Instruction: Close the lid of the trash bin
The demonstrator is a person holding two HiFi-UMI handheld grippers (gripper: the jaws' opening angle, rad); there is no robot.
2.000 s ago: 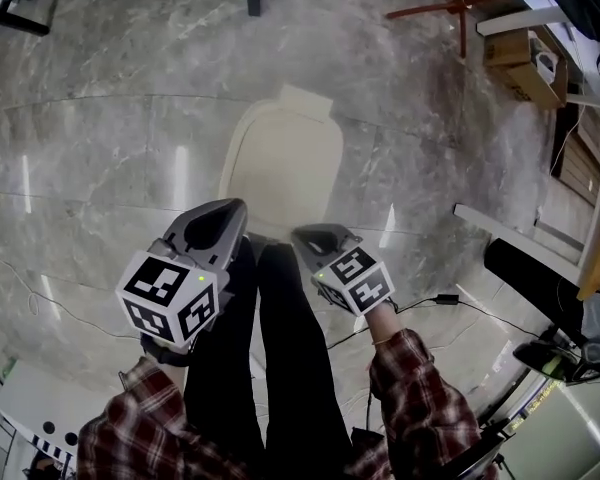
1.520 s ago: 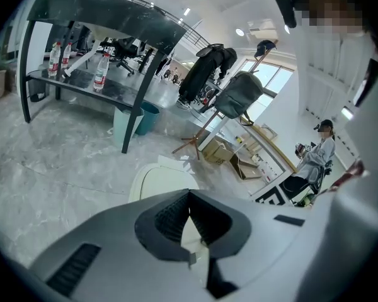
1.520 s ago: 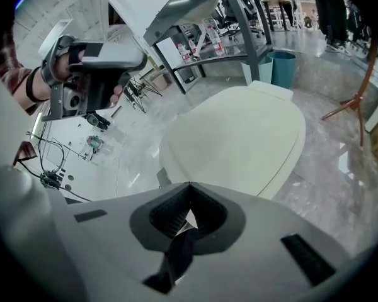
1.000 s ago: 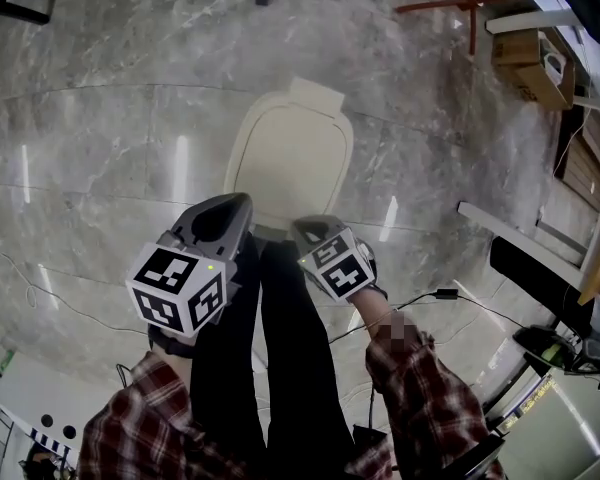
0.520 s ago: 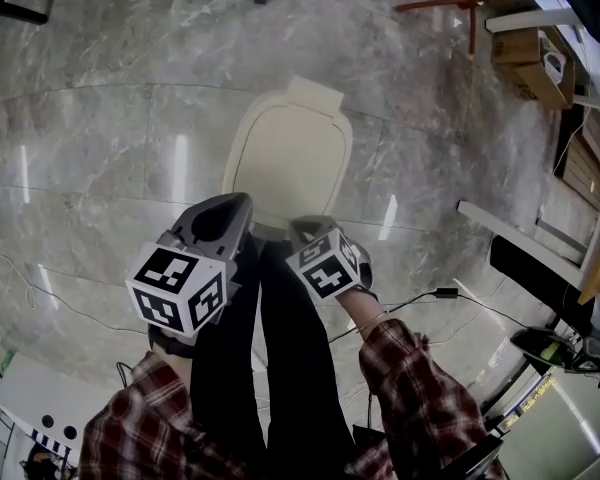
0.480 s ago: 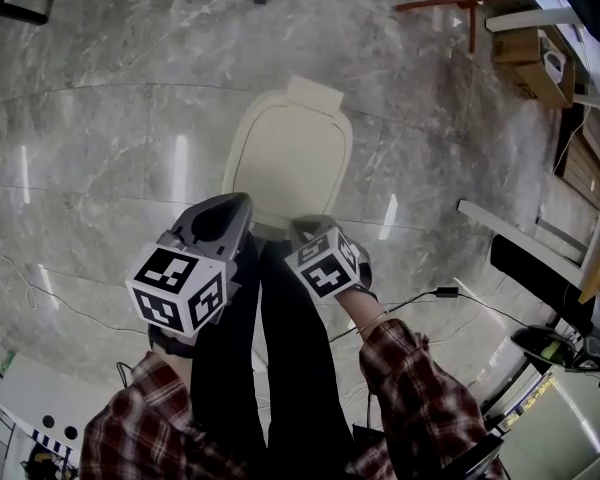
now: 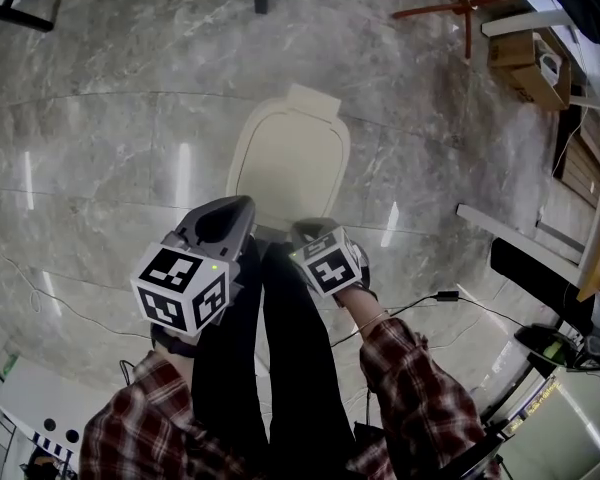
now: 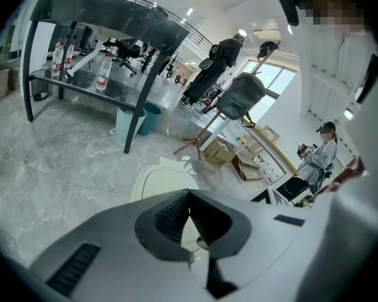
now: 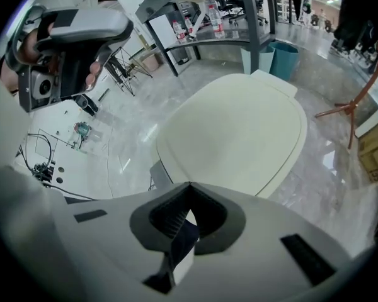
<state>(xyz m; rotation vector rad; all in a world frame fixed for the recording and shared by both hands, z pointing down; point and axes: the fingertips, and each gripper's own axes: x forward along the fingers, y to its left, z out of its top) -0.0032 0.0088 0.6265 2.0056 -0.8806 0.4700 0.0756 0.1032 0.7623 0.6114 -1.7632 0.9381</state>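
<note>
The lid [image 7: 288, 163] lies flat on the bin, no gap showing at its rim, its hinge tab at 12 o'clock. The bin stands on the floor [image 7: 110, 148] straight ahead of the person's legs [image 7: 270, 348]. The right gripper view shows the same: the lid [image 9: 236, 128] is seated all round, nothing resting on it. By my reading the closing is done.

The right gripper [image 7: 305, 230] sits at the lid's 6 o'clock, near its front edge but not touching it, jaws clenched tip to tip on nothing [image 9: 188, 185]. The left gripper [image 7: 242, 205] is at the lid's 7 o'clock, also clear of it, its jaws likewise pressed together and empty [image 8: 189, 192].

Over the last two seconds the right gripper has drawn in toward the legs, and its cube [image 7: 330, 263] has rolled to show a different face. The left gripper has barely shifted. The lid was already down two seconds ago and has not lifted since; its small drift in the head view looks like head motion, not bin motion. That suggests the hands are pulling back with nothing left to press.

Further out, a cable [image 7: 420, 303] trails at 4 o'clock, a box [image 7: 525, 63] sits at 2 o'clock, and a table [image 8: 104, 74] stands beyond the bin in the left gripper view.
</note>
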